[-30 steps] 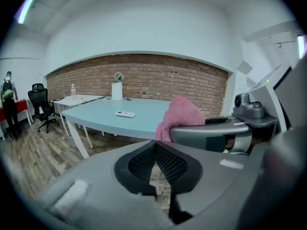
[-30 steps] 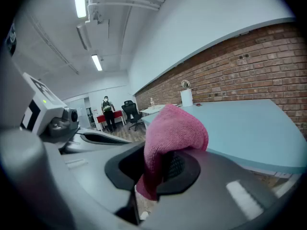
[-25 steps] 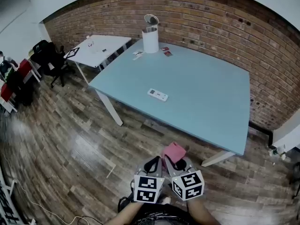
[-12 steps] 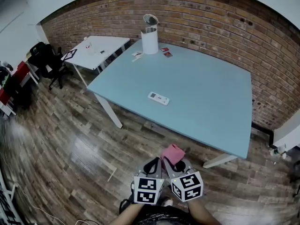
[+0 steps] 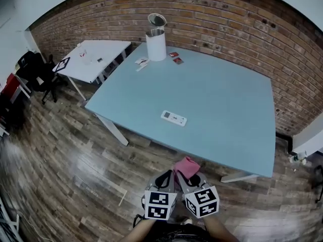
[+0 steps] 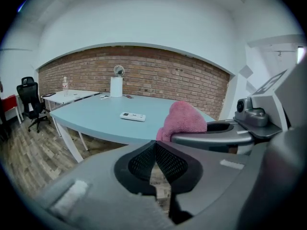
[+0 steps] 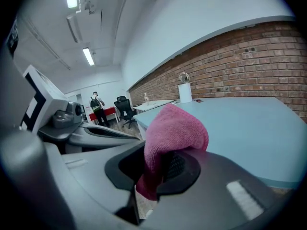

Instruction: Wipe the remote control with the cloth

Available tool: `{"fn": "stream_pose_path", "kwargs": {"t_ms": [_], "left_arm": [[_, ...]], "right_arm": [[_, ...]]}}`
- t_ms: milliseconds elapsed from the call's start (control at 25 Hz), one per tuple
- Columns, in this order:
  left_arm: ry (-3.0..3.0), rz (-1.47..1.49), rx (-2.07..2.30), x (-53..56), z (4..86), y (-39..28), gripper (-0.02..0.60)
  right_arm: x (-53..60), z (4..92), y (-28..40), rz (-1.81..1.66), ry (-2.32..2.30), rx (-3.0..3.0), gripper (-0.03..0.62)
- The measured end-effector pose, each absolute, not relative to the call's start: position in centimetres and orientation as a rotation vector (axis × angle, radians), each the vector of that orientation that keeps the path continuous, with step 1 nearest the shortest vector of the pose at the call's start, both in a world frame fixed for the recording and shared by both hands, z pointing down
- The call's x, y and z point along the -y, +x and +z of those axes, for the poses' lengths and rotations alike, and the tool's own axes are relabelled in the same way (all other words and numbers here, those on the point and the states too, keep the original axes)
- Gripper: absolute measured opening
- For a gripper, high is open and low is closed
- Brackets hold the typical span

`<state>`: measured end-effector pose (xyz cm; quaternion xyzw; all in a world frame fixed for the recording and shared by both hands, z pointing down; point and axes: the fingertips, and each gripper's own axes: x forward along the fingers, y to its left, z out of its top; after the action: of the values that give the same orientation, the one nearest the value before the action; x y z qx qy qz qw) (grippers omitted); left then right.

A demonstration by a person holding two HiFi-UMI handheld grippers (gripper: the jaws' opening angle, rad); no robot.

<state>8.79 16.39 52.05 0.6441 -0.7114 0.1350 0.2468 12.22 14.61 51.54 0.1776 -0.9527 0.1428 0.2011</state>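
Your right hand-held gripper point(image 7: 160, 169) is clamped on the cloth point(image 7: 175, 128). A pink bunch stands up out of the jaws and flops forward. It is soft and limp, so wipe with that loose bunch, not with the jaw tips. Your left hand-held gripper point(image 6: 154, 150), just beside the right one, is closed with nothing in it.

The remote point(image 5: 173, 118) lies flat on the counter point(image 5: 227, 95), a little way in from its near edge. It is straight ahead of both hand-held grippers and well apart from them, and both grippers hang over the floor. From the left hand-held gripper it sits a little left of where the jaws point. I judge it light, stiff and smooth, so it is likely to skid under a wipe. Open the left jaws and take it across its long sides near one end. It seems to lie buttons up, though it's too small to be sure.
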Motion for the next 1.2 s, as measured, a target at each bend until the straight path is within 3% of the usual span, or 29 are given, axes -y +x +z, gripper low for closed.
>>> {"fn": "stream_pose_path", "kwargs": {"t_ms": [320,840,1040,1200], "left_arm": [[1.852,0.384,1.841,-13.4,52.4,2.3,-0.003],[2.178,0.412,1.631,-8.7,51.0,-1.6,-0.001],[2.325,0.563,1.568,-6.0,50.3,-2.0,0.003],[2.452,0.752,1.472,-3.5,50.9,-2.0,0.04]], "right_arm": [[-12.5,51.2,6.1,0.4,0.592,2.622,0.06],[-8.6,50.3,2.2,0.41,0.771,2.584,0.061],[-6.7,49.9,2.8,0.437,0.855,2.581,0.061],[-5.0,50.2,3.7,0.463,0.922,2.571,0.061]]}}
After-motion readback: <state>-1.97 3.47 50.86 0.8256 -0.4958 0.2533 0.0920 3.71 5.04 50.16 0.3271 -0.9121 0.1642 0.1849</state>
